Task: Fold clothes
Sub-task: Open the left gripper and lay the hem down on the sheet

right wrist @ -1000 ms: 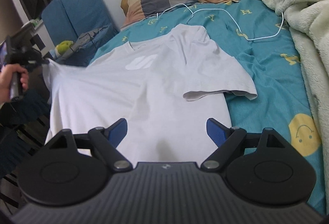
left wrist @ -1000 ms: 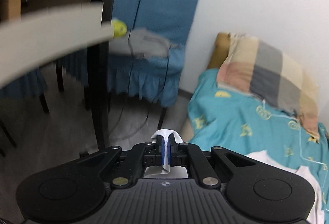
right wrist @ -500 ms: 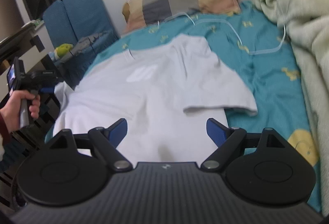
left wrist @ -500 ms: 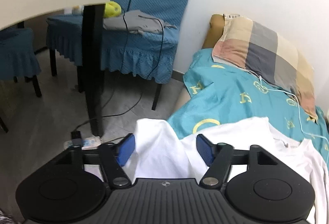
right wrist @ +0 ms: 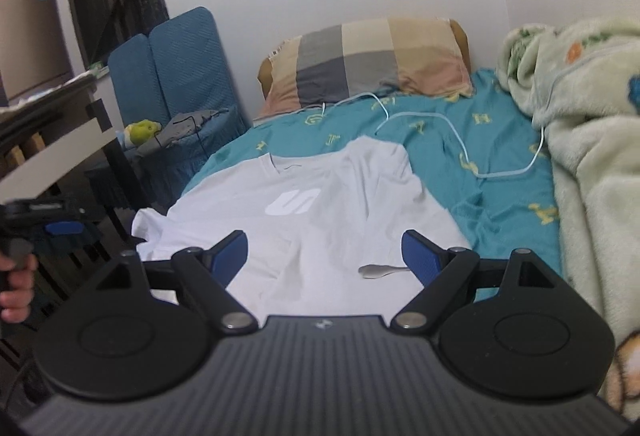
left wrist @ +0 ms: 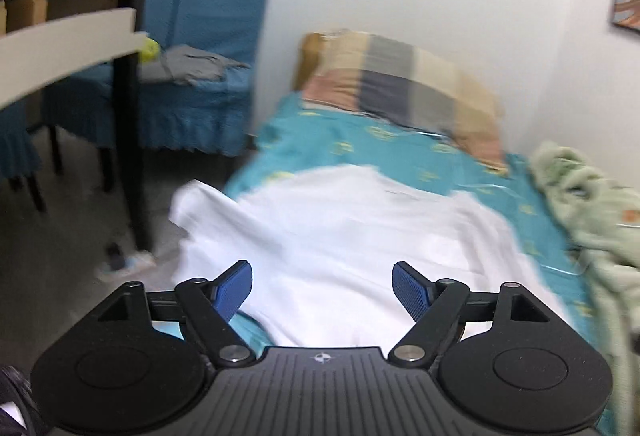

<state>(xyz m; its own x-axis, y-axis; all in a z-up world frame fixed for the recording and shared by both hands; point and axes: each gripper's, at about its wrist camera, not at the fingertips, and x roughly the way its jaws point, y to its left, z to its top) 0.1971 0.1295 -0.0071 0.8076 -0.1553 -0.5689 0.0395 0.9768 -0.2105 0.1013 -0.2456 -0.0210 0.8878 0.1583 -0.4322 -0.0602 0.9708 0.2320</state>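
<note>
Spreading done: white T-shirt (right wrist: 320,212) lies flat on the bed (right wrist: 500,164), one sleeve over its left edge. Left hand-held gripper (left wrist: 322,288), jaws just opened, and right hand-held gripper (right wrist: 324,256) gape empty; folding remains.

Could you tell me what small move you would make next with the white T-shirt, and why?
Probably bring the right tongs down onto the right sleeve to fold it inward. The white T-shirt lies spread face up on the bed; both tongs are open and empty, the left tongs having just opened.
</note>
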